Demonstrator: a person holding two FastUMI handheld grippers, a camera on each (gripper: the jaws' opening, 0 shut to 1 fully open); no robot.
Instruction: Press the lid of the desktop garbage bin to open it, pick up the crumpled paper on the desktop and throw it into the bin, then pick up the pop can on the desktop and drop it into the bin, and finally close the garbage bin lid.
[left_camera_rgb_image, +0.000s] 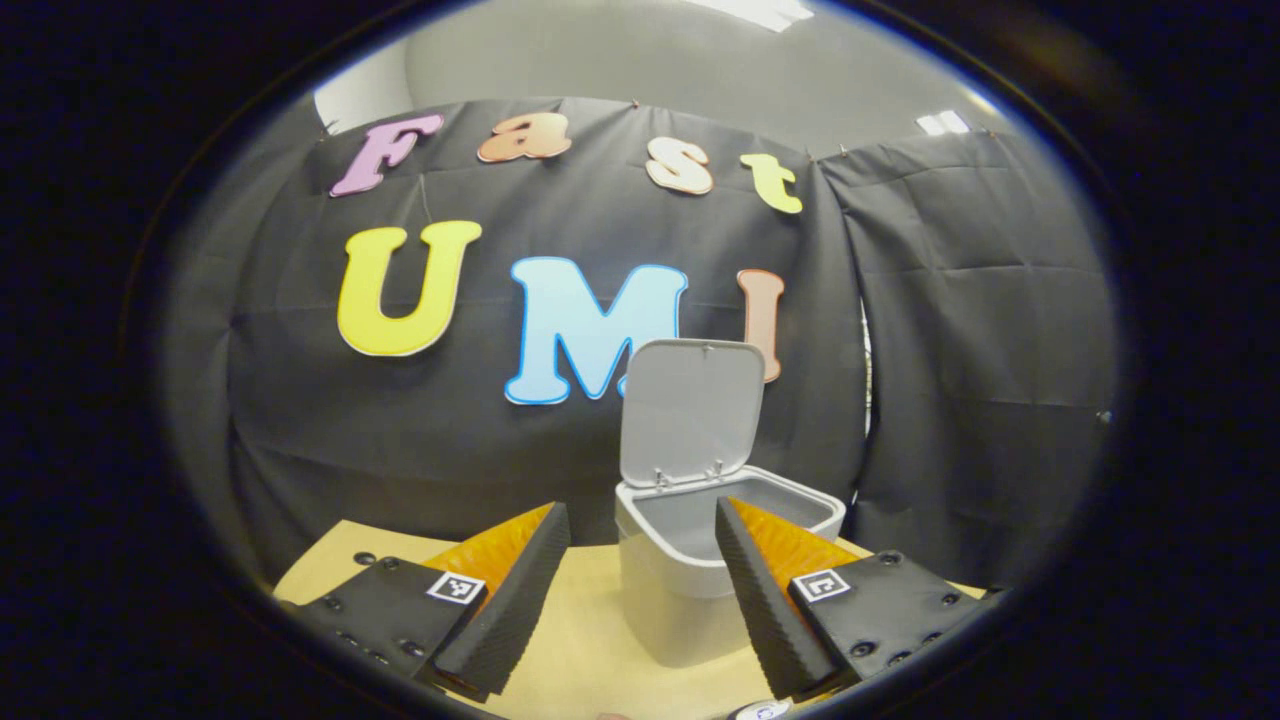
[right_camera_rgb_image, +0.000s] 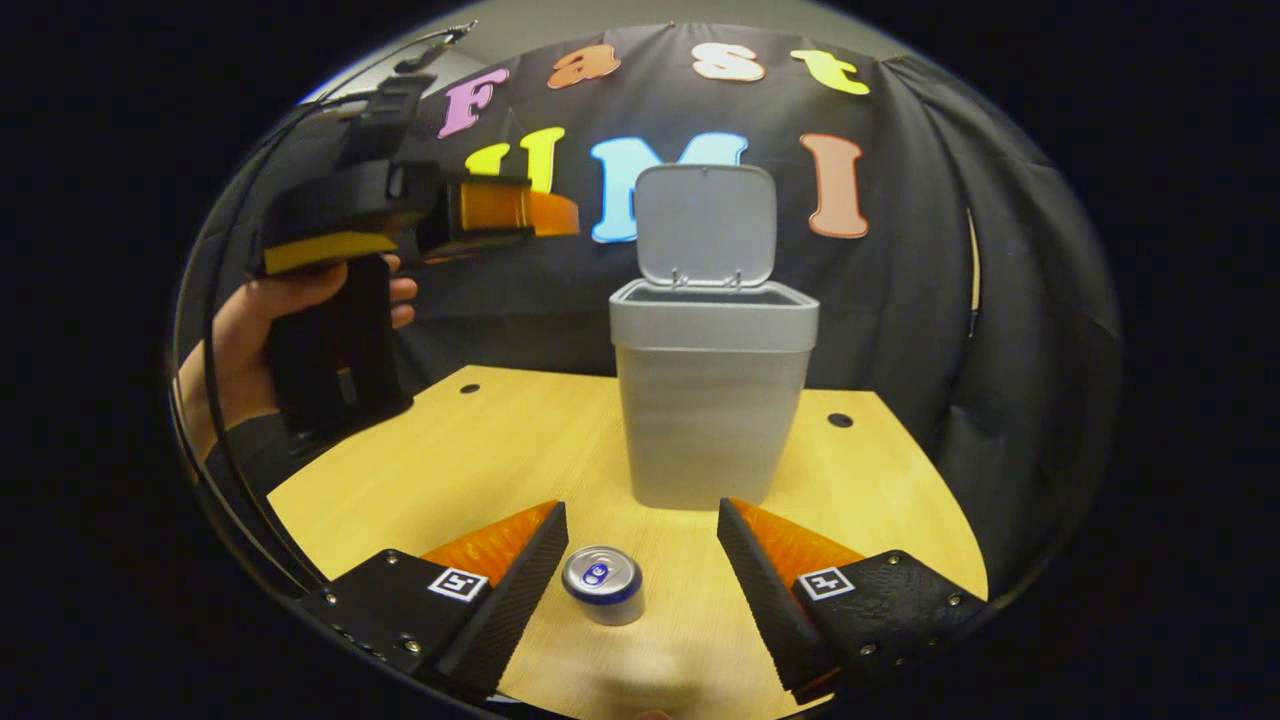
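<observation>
on the counter (right_camera_rgb_image: 450, 450) i see the pop can (right_camera_rgb_image: 601, 584) upright between my right hand-held gripper's (right_camera_rgb_image: 641, 560) wide-open fingers, untouched; left hand-held gripper (left_camera_rgb_image: 641, 560) open, empty, facing the open-lidded bin (right_camera_rgb_image: 712, 400).

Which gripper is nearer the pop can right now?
Right. The right gripper hangs just above the pop can, open jaws on either side of it. The left gripper is held high by a hand, away to the left of the bin.

Grey bin (right_camera_rgb_image: 712, 400) lid (right_camera_rgb_image: 706, 225) up, can (right_camera_rgb_image: 602, 584) upright nearby
</observation>
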